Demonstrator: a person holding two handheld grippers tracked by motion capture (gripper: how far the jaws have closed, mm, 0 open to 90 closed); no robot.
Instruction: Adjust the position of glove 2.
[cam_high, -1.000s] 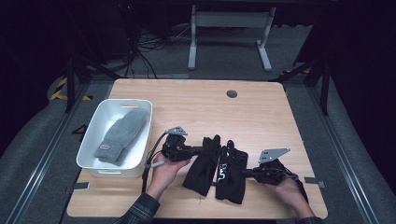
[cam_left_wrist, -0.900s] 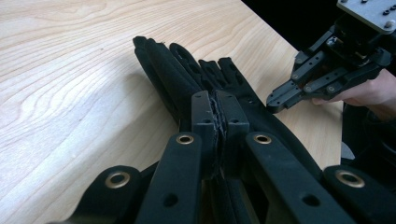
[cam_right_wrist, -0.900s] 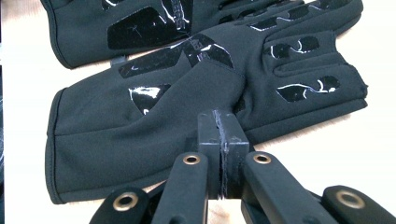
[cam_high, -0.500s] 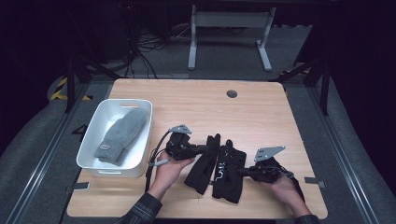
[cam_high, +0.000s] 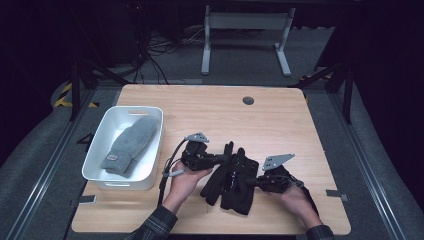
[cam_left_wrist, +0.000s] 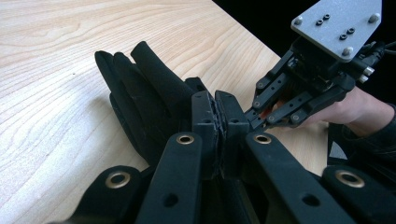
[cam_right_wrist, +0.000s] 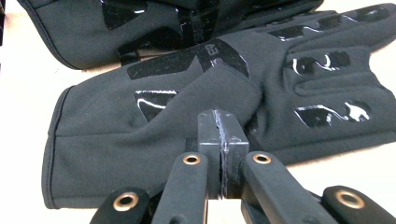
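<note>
Dark floor and cables ring the pale wooden surface (cam_high: 280, 120) where two hands work. At its near middle, the left claw (cam_high: 224, 158) has its jaws pressed together, tips resting on the finger end of a black glove (cam_high: 218, 177); whether cloth is pinched there I cannot tell. Just right of it lies a second black glove (cam_high: 239, 186), touching the first, with glossy grip patches on its palm. Against that glove's right edge sits the right claw (cam_high: 251, 182), jaws closed flat on each other, nothing visibly caught between them. Well left of both claws stands a white bin (cam_high: 98, 145) holding a grey mitten (cam_high: 131, 145).
</note>
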